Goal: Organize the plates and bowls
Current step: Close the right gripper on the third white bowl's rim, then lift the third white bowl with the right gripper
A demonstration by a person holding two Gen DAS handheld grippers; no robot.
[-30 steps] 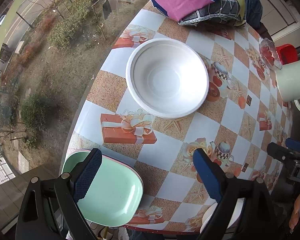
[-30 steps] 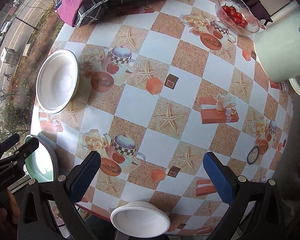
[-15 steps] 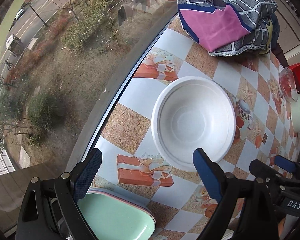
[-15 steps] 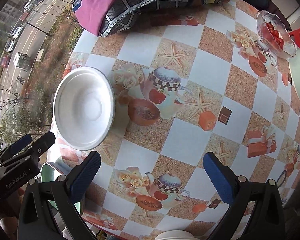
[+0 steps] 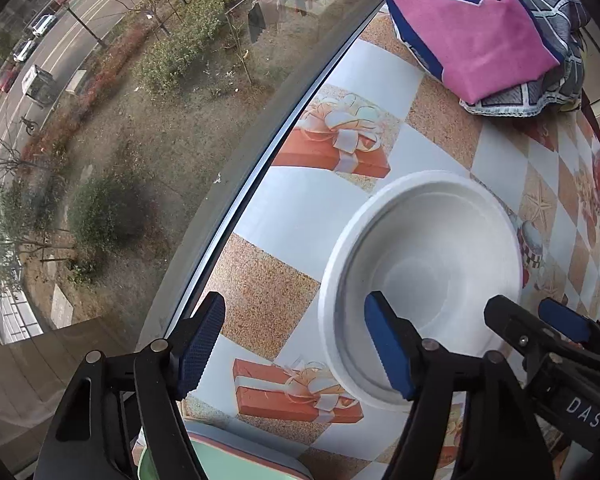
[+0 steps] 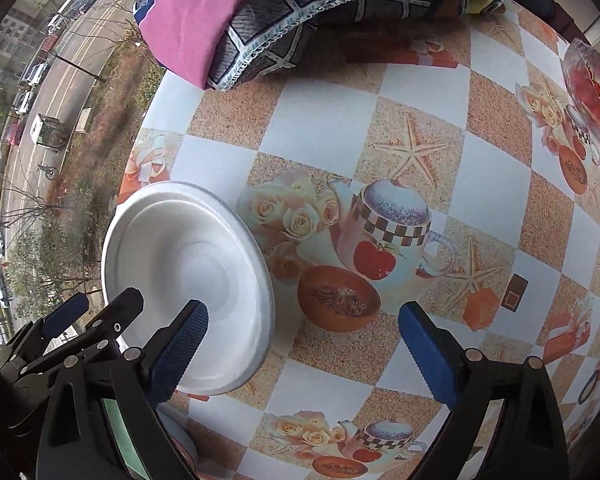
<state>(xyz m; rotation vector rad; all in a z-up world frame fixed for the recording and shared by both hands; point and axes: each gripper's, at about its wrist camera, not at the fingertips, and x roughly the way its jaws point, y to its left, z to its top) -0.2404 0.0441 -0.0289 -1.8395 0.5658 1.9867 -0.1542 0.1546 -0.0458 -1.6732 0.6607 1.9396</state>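
1 white bowl (image 5: 428, 264), 1 green plate (image 5: 228, 462), 1 folded cloth (image 6: 300, 4), 1 glass fruit dish (image 6: 592, 88).

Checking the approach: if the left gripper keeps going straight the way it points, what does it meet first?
Probably the near rim of the white bowl, straddled by the closing left gripper; depth is unclear.

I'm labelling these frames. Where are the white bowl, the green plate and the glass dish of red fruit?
white bowl (image 5: 428, 264): left wrist view, inner wall.
green plate (image 5: 236, 462): left wrist view, top surface at bottom edge.
glass dish (image 6: 592, 88): right wrist view, its side.
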